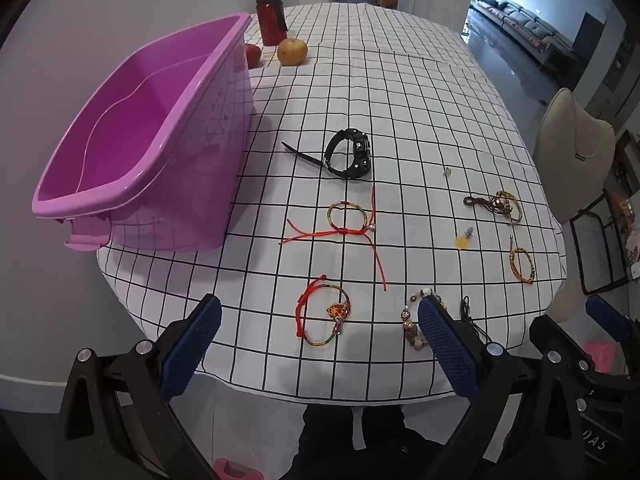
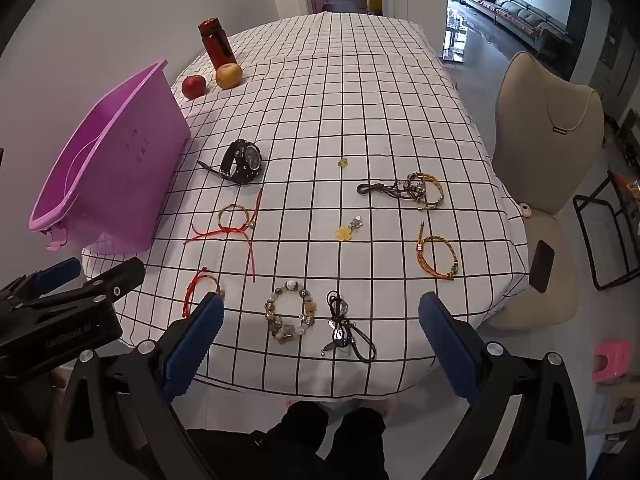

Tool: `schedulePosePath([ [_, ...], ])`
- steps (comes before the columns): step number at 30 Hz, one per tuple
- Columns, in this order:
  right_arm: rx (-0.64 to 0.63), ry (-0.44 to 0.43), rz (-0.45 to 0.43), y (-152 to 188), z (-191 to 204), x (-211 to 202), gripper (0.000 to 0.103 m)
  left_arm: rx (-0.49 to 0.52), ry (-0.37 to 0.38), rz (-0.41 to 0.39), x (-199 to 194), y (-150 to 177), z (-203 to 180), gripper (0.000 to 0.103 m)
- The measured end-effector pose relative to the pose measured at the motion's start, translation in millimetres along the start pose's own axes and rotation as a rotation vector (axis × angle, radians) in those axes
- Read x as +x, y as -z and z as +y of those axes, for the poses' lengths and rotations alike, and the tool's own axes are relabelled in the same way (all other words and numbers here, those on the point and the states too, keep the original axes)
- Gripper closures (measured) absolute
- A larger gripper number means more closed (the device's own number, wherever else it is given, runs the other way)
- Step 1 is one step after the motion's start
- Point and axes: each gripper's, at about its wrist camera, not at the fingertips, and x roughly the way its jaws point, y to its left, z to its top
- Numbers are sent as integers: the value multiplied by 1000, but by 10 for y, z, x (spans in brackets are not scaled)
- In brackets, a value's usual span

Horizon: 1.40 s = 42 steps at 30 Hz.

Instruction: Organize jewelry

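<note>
Jewelry lies spread on a checked tablecloth (image 1: 400, 128). A black watch (image 1: 352, 154) (image 2: 242, 162) lies mid-table beside a purple bin (image 1: 132, 136) (image 2: 108, 168). A red-cord bracelet (image 1: 346, 220) (image 2: 234, 220) lies nearer. A red bracelet with a gold charm (image 1: 322, 316) lies between my left gripper's (image 1: 320, 340) open fingers. A beaded bracelet (image 2: 290, 316) and a dark cord necklace (image 2: 346, 332) lie between my right gripper's (image 2: 320, 340) open fingers. Braided bracelets (image 2: 436, 258) (image 2: 416, 190) and small yellow charms (image 2: 346, 230) lie to the right. Both grippers are empty.
A red bottle (image 2: 216, 44), a red apple (image 2: 194, 86) and a yellow apple (image 2: 229, 76) stand at the far left of the table. A beige chair (image 2: 548, 176) stands at the right edge. The person's legs (image 2: 332, 432) are below the front edge.
</note>
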Motion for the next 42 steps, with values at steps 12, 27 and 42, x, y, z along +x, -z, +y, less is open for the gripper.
schedulePosePath([
  [12,-4,2,-3,8,-25,-66,9,3,-6,-11,-40,4,-27,6],
  [27,-5,-2,-4,-3,-53,-72,9,2,-12,-12,-45,-4,-54,6],
  [42,-7,-3,-3,-10,-50,-65,9,4,-13,-11,-51,-7,-63,6],
])
